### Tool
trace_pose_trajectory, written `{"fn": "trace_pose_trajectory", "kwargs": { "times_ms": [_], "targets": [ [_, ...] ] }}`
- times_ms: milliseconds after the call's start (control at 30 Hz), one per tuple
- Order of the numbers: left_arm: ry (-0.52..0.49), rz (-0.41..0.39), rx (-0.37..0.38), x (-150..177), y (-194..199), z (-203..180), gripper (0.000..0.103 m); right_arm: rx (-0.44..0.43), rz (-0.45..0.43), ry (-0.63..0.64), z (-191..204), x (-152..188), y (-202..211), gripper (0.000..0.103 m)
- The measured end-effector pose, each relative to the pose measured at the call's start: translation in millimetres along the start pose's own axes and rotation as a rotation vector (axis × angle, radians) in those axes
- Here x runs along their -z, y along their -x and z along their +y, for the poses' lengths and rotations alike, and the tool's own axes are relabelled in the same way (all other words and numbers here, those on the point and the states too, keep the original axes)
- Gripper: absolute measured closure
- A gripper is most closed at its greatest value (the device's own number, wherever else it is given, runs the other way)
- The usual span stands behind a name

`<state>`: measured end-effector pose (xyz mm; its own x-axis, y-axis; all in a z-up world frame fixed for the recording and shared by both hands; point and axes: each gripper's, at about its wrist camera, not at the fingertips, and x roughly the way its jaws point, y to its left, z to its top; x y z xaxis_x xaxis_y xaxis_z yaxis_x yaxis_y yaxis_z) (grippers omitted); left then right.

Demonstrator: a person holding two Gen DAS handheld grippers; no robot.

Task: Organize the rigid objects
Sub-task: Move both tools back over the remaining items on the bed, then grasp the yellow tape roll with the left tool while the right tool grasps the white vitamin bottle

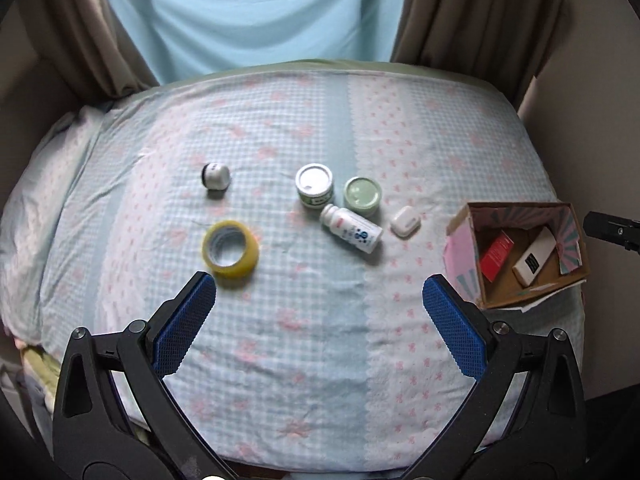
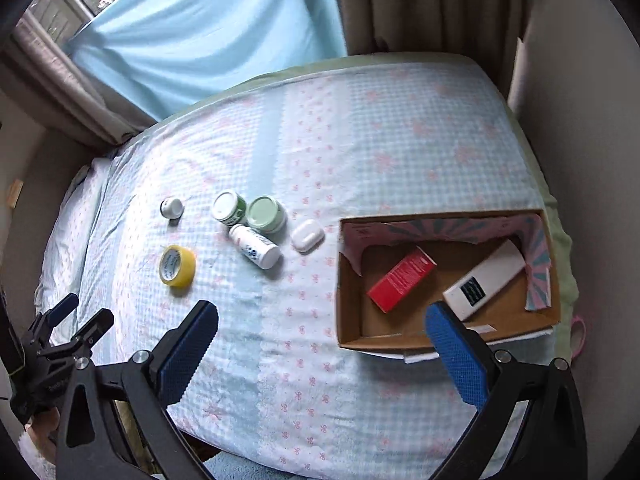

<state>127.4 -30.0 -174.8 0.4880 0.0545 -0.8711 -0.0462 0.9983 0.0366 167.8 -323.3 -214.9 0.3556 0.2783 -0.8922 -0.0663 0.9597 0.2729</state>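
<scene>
- The left gripper [image 1: 319,292] hovers above the near part of the bed [image 1: 320,360], its blue-padded fingers spread wide with nothing between them.
- The right gripper [image 2: 321,316] also hangs over the bed, fingers just as wide apart and holding nothing; its right finger [image 2: 456,352] overlaps the near wall of the cardboard box [image 2: 348,292] in its own view.
- From the right wrist view the left gripper shows at the lower left edge, off the bed's near side.
- The box sits on the right side of the bed and holds a red carton [image 2: 401,280] and a white carton [image 2: 486,280], lying apart from each other.
- On the sheet, left of the box, lies a cluster: a white case [image 1: 405,221], a green-lidded jar [image 1: 362,196], a white-lidded jar [image 1: 315,185] and a white bottle [image 1: 352,234] tipped on its side, just in front of the two jars.
- A roll of yellow tape [image 1: 230,249] lies flat just beyond the left gripper's left finger [image 1: 184,328].
- A small white and black round thing [image 1: 216,176] sits farther back, well apart from the cluster.
- Nothing stands between either gripper and these things.
- Behind the bed hang a light blue cloth [image 1: 256,12] and brown curtains [image 1: 472,8].
</scene>
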Motion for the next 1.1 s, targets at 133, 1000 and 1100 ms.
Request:
{"fn": "trace_pose_trajectory", "kwargs": {
  "times_ms": [133, 1000, 1100],
  "targets": [
    [0.083, 0.016, -0.035, 1.5, -12.0, 47.8, 0.000, -0.045, 0.009, 0.084, 43.5, -12.0, -27.9, 0.000],
    [0.250, 0.356, -0.052, 28.6, -287.8, 149.8, 0.000, 0.052, 0.528, 0.662, 152.9, -40.0, -337.6, 0.026],
    [0.230, 0.374, -0.058, 27.2, -310.1, 150.9, 0.000, 0.078, 0.561, 0.726, 157.7, -34.5, -359.1, 0.027]
  ]
}}
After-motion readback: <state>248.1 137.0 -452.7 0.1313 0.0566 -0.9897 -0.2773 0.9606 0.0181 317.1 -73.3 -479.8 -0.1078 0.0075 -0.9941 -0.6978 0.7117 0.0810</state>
